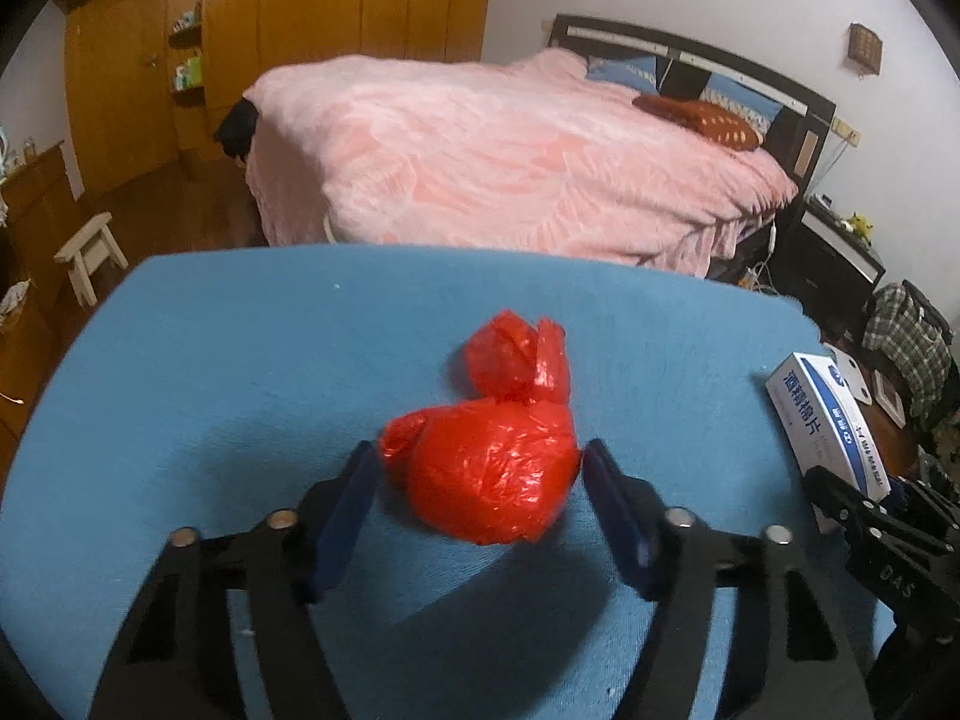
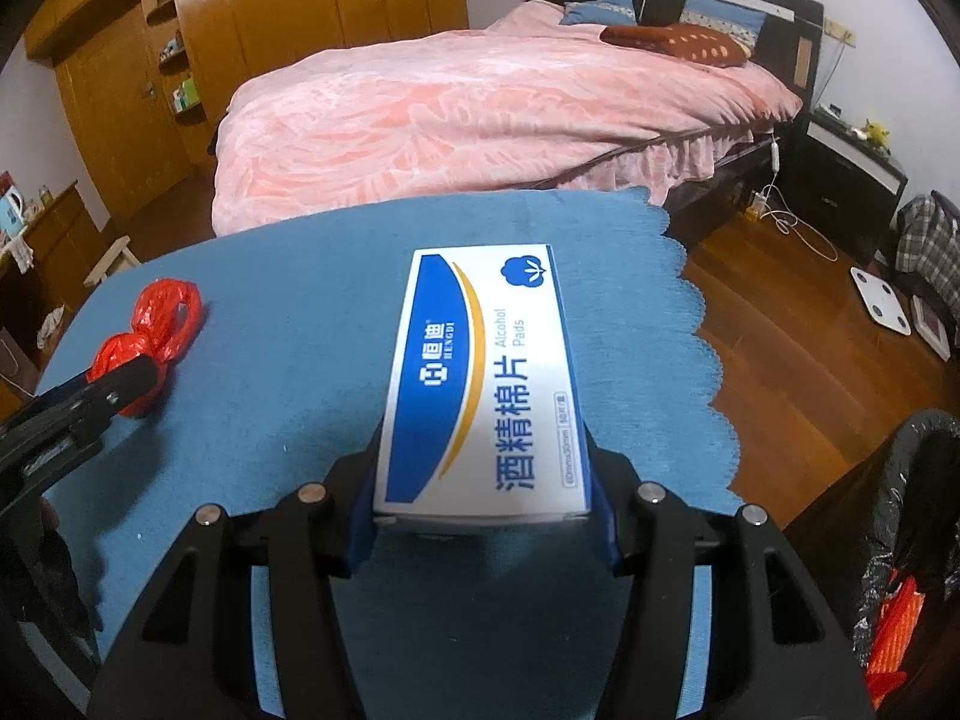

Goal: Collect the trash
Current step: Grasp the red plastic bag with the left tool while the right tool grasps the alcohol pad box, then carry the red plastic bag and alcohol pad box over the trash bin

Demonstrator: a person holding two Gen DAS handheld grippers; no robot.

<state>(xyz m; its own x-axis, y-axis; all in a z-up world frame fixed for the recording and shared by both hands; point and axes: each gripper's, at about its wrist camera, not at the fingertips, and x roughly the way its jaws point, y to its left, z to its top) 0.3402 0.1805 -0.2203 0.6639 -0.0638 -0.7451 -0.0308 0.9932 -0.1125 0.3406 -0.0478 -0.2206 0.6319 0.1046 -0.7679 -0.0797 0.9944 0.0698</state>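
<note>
Right gripper (image 2: 483,507): fingers clamped on the alcohol pad box (image 2: 480,384), held over the desk (image 2: 300,276).
Left gripper (image 1: 480,474): fingers apart, flanking the red bag (image 1: 486,474) on the desk.
Bin (image 2: 912,480): floor, right.
Risk: thin plastic may slip as the fingers close.

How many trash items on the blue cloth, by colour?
Red: 1, the knotted red plastic bag, between the fingers of the left gripper.
White and blue: 1, the alcohol pads box, clamped by the right gripper.
Total: 2 on the blue cloth.
</note>
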